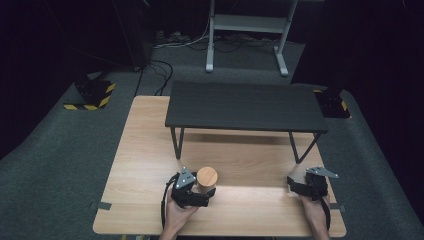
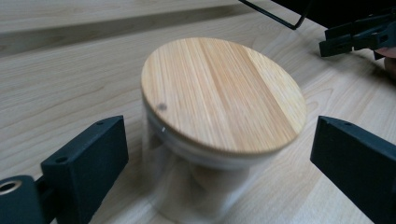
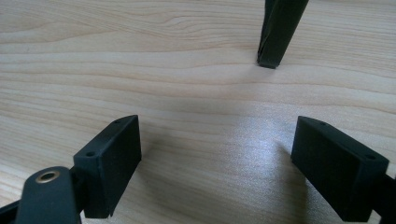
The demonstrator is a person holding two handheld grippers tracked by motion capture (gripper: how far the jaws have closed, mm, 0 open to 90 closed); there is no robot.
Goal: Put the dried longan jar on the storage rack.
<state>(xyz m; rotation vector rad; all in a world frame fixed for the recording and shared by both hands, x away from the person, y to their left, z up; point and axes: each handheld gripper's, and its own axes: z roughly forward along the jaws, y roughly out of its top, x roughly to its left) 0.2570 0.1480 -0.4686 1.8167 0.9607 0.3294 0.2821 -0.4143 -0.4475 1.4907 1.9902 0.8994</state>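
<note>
Near the table's (image 1: 150, 150) front edge, the left gripper's (image 1: 209, 193) spread jaws flank a wooden-lidded glass jar (image 2: 219, 102) without touching; the right gripper (image 1: 291, 184) rests with jaws wide apart.

A round clear glass jar (image 2: 187, 177) carries a pale striped bamboo lid (image 2: 222, 93). The light wood-grain worktop (image 1: 150, 150) bears a dark charcoal shelf (image 1: 245, 106). Both grippers' fingers (image 3: 114, 163) are matte black.

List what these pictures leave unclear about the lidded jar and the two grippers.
- Jar contents: glass wall blurred in the left gripper view; the bamboo lid covers it in the high view.
- Left gripper contact: jaws flank the jar, with gaps showing; touch lower down is cut off by the edge.
- Right gripper: too small in the high view.
</note>
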